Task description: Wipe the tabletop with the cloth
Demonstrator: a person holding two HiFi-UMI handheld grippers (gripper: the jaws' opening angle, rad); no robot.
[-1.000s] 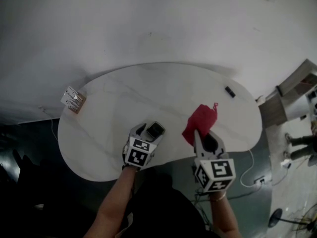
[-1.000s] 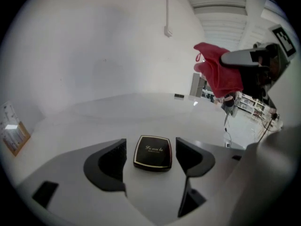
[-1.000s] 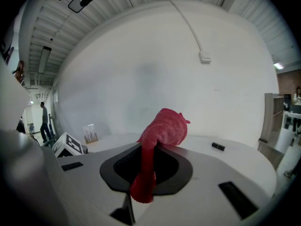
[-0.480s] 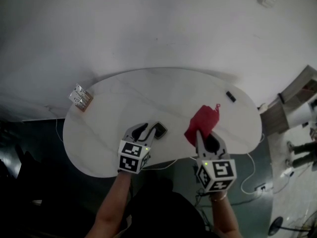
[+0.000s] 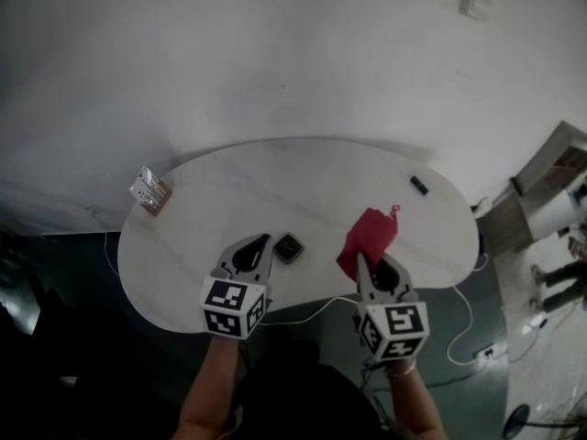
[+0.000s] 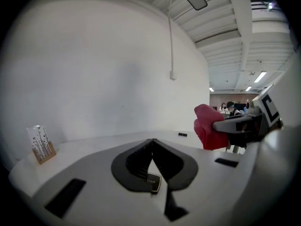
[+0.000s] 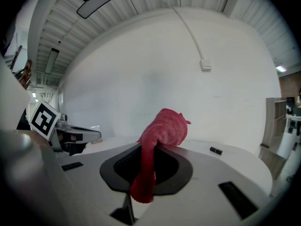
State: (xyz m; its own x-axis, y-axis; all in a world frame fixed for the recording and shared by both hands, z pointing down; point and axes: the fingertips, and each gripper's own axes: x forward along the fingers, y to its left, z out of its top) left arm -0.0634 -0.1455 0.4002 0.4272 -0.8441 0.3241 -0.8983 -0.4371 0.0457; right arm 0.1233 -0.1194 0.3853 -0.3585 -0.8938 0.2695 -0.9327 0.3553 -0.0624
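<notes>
White table (image 5: 211,218): right gripper (image 5: 363,260) jaws clamp red cloth (image 5: 370,235); left gripper (image 5: 265,241) jaws just closed, empty. Advise pressing cloth flat.

Left gripper (image 6: 152,144) freshly shut and empty, right gripper (image 5: 362,262) tight on cloth (image 5: 368,236).

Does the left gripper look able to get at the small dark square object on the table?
Probably yes: the dark square object lies close by the left gripper, with nothing between them. Its jaws have just closed, empty, so they must reopen first.
</notes>
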